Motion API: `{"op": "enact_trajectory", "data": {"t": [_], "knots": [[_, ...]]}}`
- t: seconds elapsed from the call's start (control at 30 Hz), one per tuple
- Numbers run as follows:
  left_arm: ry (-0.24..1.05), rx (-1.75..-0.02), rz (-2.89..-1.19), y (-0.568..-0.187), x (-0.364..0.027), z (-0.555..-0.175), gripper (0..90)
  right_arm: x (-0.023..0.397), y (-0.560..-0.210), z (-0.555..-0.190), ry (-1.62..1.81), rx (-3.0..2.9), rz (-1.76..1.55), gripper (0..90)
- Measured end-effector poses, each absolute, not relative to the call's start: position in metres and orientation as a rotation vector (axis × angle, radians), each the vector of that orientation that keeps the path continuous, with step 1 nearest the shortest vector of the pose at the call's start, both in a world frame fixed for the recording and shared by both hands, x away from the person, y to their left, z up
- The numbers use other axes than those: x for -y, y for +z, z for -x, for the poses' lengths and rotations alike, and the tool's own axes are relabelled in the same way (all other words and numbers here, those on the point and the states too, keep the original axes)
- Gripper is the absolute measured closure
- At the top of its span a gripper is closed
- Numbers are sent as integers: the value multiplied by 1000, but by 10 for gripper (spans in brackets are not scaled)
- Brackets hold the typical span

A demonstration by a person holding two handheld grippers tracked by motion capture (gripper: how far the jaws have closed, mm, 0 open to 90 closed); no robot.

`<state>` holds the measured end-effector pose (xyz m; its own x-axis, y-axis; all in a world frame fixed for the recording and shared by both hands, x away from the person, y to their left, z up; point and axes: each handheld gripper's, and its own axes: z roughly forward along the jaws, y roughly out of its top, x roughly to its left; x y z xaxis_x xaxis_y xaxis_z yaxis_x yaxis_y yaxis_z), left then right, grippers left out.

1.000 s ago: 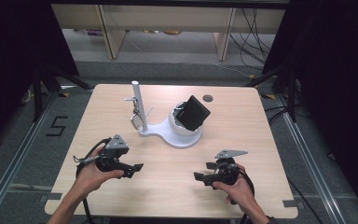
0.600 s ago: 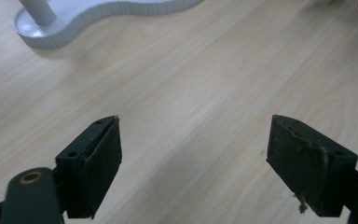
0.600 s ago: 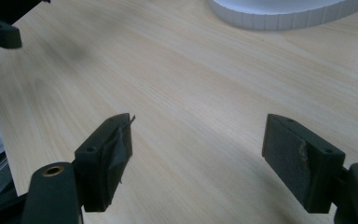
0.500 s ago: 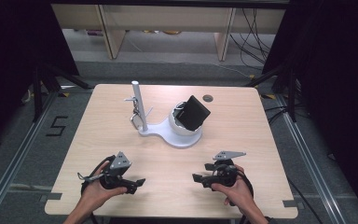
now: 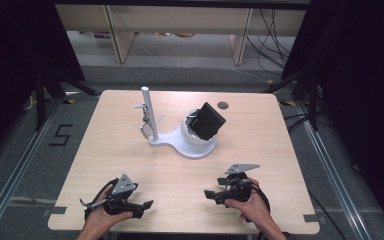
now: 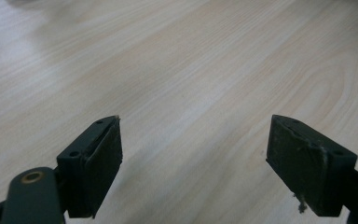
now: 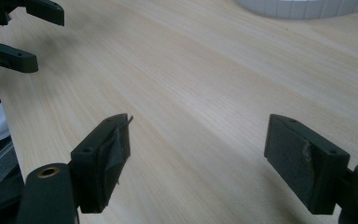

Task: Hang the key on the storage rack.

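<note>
While the wooden tabletop (image 5: 260, 135) fills the frame's middle, a white stand (image 5: 184, 142) with a post and a tilted black box (image 5: 209, 120) sits at centre. At lower left the left tool (image 5: 142, 206) is spread open and empty; at lower right the right tool (image 5: 211, 194) gapes likewise.

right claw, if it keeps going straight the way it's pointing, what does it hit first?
Probably the left claw. In the high view the right claw points left across the table toward it, with bare wood between. The white stand sits off that line. Depth is unclear, so it could pass just beyond it.
</note>
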<state>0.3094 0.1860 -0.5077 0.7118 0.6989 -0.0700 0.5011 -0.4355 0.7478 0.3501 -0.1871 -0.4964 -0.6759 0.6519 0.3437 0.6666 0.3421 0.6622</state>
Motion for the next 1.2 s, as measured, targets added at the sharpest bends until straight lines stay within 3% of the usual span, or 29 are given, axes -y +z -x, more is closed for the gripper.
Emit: {"op": "enact_trajectory", "data": {"t": [0.4,1.2], "knots": [[364,-908,-2153,-515,-190,-292,179,181,-498,-346,-1245,2585,1243,208],[382,-929,-2197,-519,-189,-293,165,176,-501,-345,-1242,2642,1203,211]]}}
